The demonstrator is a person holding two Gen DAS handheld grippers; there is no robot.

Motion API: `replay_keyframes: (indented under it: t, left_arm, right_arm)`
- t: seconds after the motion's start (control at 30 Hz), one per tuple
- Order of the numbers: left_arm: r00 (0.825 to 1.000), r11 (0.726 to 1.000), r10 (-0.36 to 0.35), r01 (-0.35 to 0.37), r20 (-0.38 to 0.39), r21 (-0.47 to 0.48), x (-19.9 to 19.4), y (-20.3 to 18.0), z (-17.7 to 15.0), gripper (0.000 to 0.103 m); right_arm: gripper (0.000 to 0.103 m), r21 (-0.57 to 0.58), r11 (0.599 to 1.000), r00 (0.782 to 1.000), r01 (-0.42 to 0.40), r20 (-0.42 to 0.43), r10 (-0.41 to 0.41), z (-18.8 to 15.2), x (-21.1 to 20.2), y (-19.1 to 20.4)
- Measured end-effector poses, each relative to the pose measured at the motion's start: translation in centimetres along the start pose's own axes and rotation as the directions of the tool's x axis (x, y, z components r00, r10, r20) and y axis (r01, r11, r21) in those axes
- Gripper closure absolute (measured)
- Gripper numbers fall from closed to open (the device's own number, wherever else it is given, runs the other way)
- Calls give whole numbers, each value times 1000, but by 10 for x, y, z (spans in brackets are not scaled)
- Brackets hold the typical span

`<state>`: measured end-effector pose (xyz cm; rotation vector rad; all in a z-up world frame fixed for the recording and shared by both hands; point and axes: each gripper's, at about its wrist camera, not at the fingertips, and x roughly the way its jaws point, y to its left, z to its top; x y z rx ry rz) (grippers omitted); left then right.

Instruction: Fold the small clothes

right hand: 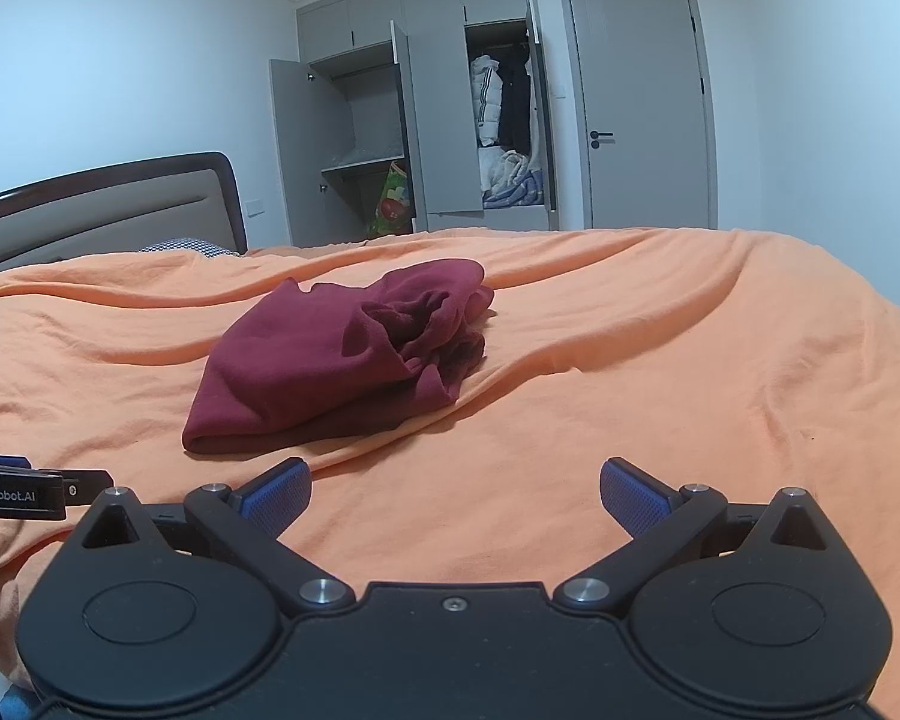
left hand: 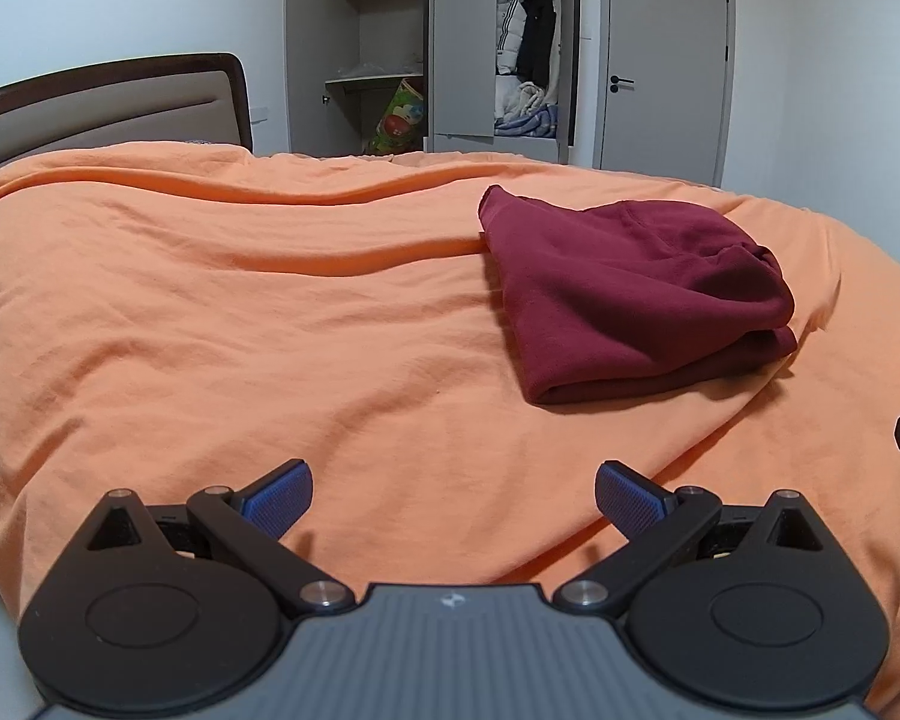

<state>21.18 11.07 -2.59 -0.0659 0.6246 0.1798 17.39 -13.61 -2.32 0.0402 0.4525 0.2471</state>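
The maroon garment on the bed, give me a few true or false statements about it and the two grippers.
1. The maroon garment lies folded on the orange bedspread. True.
2. The left gripper is clamped on the garment. False: its jaws are open and empty, short of the cloth.
3. The right gripper is open. True.
4. The garment hangs in the wardrobe. False: it is on the bed; the wardrobe stands beyond it, doors open.
5. The door beside the wardrobe is shut. True.
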Motion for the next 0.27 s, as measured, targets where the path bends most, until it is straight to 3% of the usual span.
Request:
replay_keyframes:
  t: [0.27]
  left_arm:
    - [1000, 1000, -3, 3, 2, 5, 0, 0, 1, 0]
  right_arm:
    - [1, 5, 1000, 1000, -1, -5, 1, 0, -1, -1]
